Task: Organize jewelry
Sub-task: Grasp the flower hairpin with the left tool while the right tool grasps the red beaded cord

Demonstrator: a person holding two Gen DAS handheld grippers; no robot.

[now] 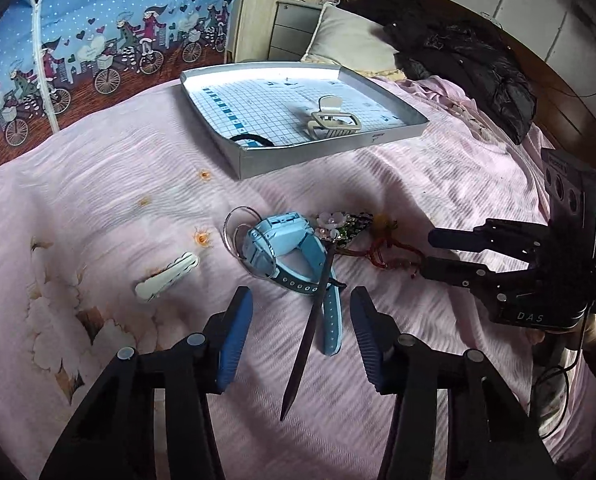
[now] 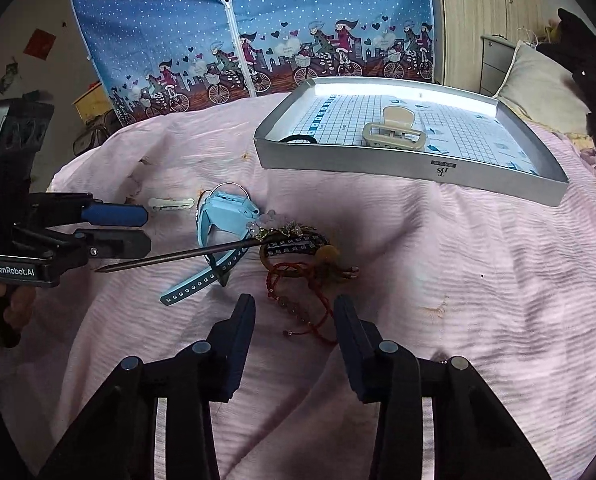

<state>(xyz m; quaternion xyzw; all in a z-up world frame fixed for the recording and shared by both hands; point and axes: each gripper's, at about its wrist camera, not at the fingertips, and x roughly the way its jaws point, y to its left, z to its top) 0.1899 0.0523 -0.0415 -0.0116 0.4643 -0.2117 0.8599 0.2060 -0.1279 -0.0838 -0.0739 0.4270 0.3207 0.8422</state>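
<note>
A jewelry pile lies on the pink bedspread: a light blue watch point(image 1: 274, 236) point(image 2: 226, 210), a thin wire hoop point(image 1: 234, 220), a dark hair stick point(image 1: 310, 320) point(image 2: 178, 258) with a flowered head point(image 1: 338, 222), and a red cord bracelet point(image 1: 394, 252) point(image 2: 282, 276). A white hair clip point(image 1: 166, 278) point(image 2: 172, 203) lies apart to the left. My left gripper point(image 1: 302, 320) point(image 2: 148, 229) is open over the stick and the watch strap. My right gripper point(image 2: 294, 312) point(image 1: 428, 254) is open just short of the red bracelet. Neither gripper holds anything.
A silver tray point(image 1: 330, 148) point(image 2: 378, 160) sits farther back on the bed, holding a cream claw clip point(image 1: 332, 120) point(image 2: 394, 128) and a black hair tie point(image 1: 254, 140) point(image 2: 298, 139). A pillow point(image 1: 350, 40), a black jacket point(image 1: 474, 68) and a blue fabric wardrobe point(image 2: 258, 20) lie beyond.
</note>
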